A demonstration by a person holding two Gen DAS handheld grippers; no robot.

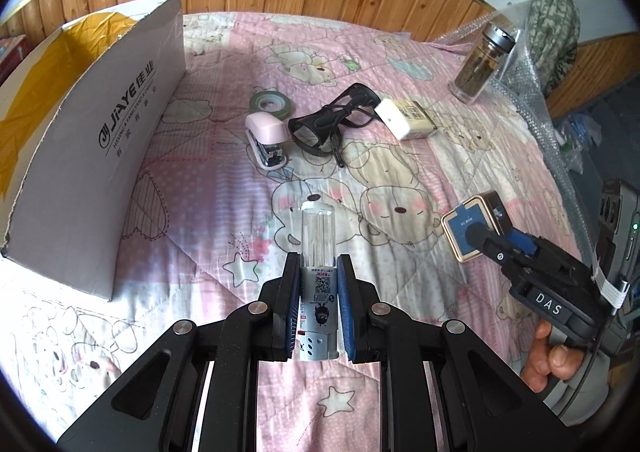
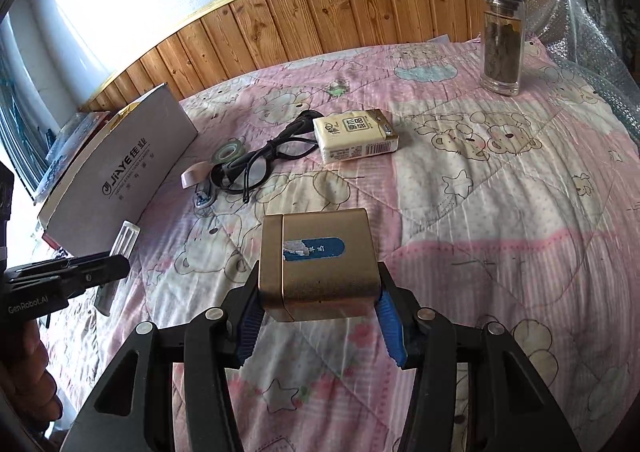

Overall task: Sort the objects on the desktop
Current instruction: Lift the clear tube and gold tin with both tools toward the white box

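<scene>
My left gripper (image 1: 319,272) is shut on a glue stick (image 1: 319,252) with a clear cap, held above the pink quilt (image 1: 400,292). From the right wrist view the same stick (image 2: 125,242) pokes out of that gripper (image 2: 116,266) at the left edge. My right gripper (image 2: 318,294) is shut on a gold box (image 2: 318,264) with a blue label, lifted off the quilt; this box (image 1: 474,226) and gripper (image 1: 486,238) appear at the right of the left wrist view. On the quilt lie a pink stapler (image 1: 268,138), a green tape roll (image 1: 269,102), black glasses (image 1: 340,116) and a tissue pack (image 1: 408,118).
A grey open cardboard box (image 1: 100,156) stands at the left of the bed. A glass bottle with dark contents (image 2: 501,36) stands upright at the far right by bubble wrap (image 2: 592,64). Wooden panelling (image 2: 320,8) runs behind the bed. A hand (image 1: 550,362) holds the right gripper's handle.
</scene>
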